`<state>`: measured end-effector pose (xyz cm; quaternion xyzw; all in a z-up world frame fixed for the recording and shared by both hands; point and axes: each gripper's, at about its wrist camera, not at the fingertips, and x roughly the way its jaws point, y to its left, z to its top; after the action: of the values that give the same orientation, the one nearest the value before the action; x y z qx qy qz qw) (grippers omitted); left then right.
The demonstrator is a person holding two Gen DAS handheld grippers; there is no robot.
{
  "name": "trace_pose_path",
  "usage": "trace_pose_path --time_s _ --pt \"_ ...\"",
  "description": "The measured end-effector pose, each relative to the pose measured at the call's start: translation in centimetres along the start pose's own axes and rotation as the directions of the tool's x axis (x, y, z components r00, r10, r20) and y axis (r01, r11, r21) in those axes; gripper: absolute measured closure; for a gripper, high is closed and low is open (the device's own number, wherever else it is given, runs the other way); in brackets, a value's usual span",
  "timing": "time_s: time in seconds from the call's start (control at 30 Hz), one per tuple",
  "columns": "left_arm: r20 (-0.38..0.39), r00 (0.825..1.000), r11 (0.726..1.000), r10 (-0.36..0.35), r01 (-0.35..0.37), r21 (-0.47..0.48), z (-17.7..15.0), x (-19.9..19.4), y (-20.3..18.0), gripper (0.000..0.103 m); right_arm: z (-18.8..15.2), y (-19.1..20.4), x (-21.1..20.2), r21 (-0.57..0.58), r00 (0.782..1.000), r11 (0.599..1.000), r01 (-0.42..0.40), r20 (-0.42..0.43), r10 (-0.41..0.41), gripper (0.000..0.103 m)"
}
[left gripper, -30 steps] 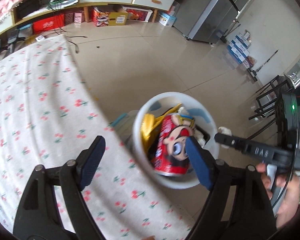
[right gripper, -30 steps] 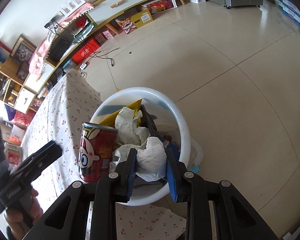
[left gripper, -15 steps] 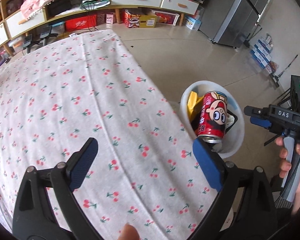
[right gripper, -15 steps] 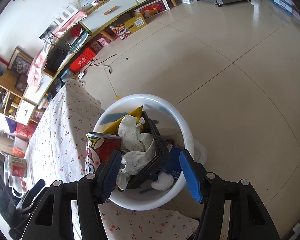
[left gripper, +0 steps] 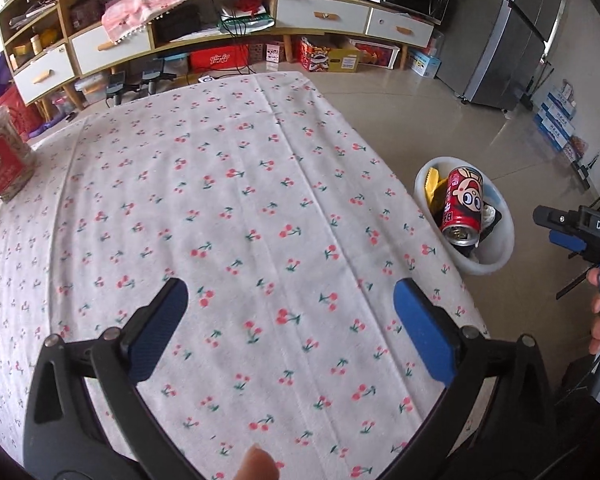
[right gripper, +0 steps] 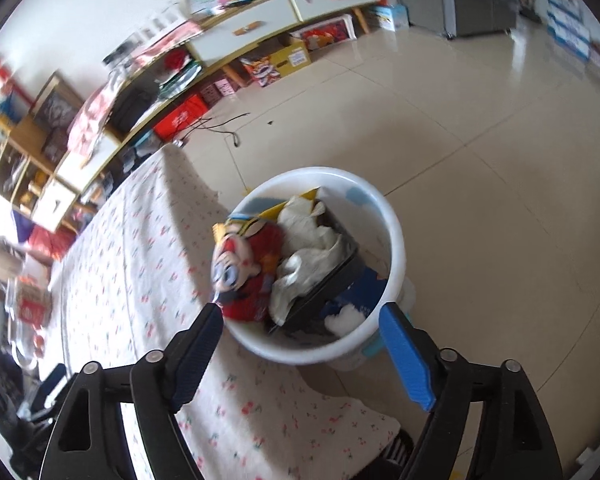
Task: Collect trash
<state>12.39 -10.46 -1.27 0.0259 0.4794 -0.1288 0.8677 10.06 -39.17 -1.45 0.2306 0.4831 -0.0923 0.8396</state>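
1. My left tongs (left gripper: 290,306) hang over the table (left gripper: 228,200). Their jaws have just been spreading and now stand wide apart, with only cloth showing between the ribbed dark-blue pads.
2. The table wears a soft, woven white cloth printed with small red cherries on green stems. Long, faint fold lines run down it.
3. My right tongs (right gripper: 300,320) have also just been spreading. Their smooth blue pads stand apart at either side of the bin's near rim, and nothing is pinched between them.
4. The trash sits in a round white plastic bin (right gripper: 392,232) on the glossy tiled floor, just beside the table's edge.
5. A red metal can (left gripper: 462,210) with a cartoon face printed on it stands tilted in the bin, its shiny rim turned toward the left camera.
6. Beside the can lie crumpled white paper (right gripper: 308,256), a black boxy piece (right gripper: 332,280) and a yellow wrapper (left gripper: 432,188).
7. A squarish clear jar (left gripper: 2,156) with a red label stands at the table's far left edge.
8. The right camera's picture is blurred, so finer detail in the bin is hard to read.
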Motion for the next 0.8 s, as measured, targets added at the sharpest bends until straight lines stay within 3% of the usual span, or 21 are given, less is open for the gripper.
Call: trace_pose_path --time_s 0.4,0.8 --pt "0.096 0.991 0.991 0.094 -0.084 -0.102 -4.8 -7.2 4.1 0.001 -7.4 7.0 -6.6 -0.189 0.985 0.98 0.055 0.172 -0.022 0.014" --pt "0.147 0.978 0.973 0.149 -0.119 -0.199 -8.4 -9.1 7.0 0.001 -13.8 10.7 -6.6 -0.286 0.956 0.948 0.137 0.289 -0.051 0.012"
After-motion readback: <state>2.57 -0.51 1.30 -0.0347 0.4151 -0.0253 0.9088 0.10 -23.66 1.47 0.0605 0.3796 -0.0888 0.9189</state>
